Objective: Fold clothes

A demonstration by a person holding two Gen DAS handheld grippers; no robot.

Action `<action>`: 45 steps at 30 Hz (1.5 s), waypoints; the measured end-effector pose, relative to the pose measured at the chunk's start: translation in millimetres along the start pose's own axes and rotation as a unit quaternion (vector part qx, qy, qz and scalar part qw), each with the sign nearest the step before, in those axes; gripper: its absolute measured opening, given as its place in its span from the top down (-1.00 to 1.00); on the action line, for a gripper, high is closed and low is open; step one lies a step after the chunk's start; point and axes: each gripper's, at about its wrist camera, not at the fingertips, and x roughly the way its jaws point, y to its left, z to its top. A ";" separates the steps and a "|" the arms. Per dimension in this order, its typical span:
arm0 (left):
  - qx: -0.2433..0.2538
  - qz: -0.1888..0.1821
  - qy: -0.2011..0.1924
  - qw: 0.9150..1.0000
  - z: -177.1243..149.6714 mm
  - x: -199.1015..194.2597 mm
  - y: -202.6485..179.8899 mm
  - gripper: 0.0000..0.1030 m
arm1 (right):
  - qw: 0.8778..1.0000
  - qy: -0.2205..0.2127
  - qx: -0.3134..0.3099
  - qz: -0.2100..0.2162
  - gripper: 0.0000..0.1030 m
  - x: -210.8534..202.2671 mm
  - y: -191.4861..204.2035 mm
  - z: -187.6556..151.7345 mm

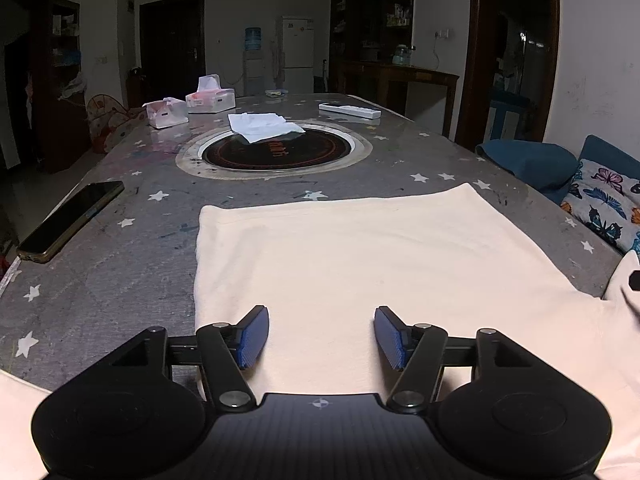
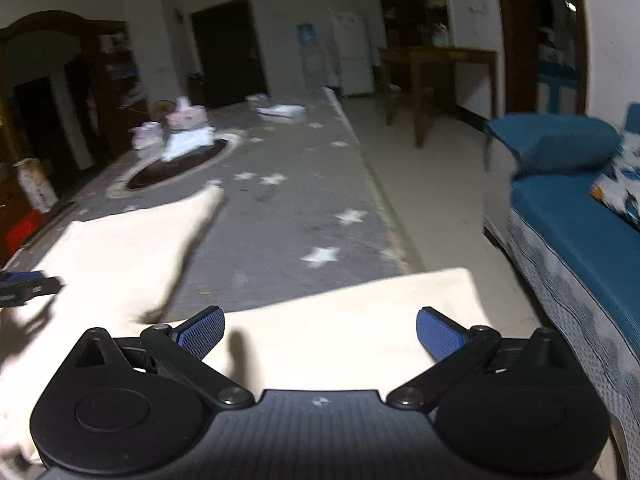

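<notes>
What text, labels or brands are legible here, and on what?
None can be read.
Round black cooktop: reddish lettering, too small and partly under the white cloth.
Tissue boxes: pink print, blurred.
Fridge: stickers, too small.
Cream garment: no print shows.

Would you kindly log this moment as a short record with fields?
garment: cream garment lying flat on the star-print table
left tool: open, over the garment's near edge, gripping nothing
right tool: open, over a sleeve-like part at the table's right edge
nearby: phone left of the garment, apart from it
far end: tissue boxes, remote
</notes>
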 end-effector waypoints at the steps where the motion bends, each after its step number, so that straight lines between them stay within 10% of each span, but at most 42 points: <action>1: 0.001 0.001 0.000 1.000 0.1 0.3 0.1 -0.24 | 1.000 -0.001 0.009 -0.007 -1.00 1.5 -4.8 1.7; 19: 0.004 0.013 0.003 1.000 -1.7 -5.1 11.7 -0.47 | 0.992 0.012 -0.118 0.040 -1.00 -8.6 45.1 -4.5; 31: 0.067 0.007 -0.009 0.998 -31.6 -58.7 -10.7 -0.50 | 0.953 0.032 -0.271 0.135 -1.00 -19.2 138.7 -37.7; 45: 0.121 0.014 -0.033 0.992 -65.7 -88.9 -22.9 -0.71 | 0.947 0.035 -0.280 0.153 -1.00 -28.9 145.6 -46.1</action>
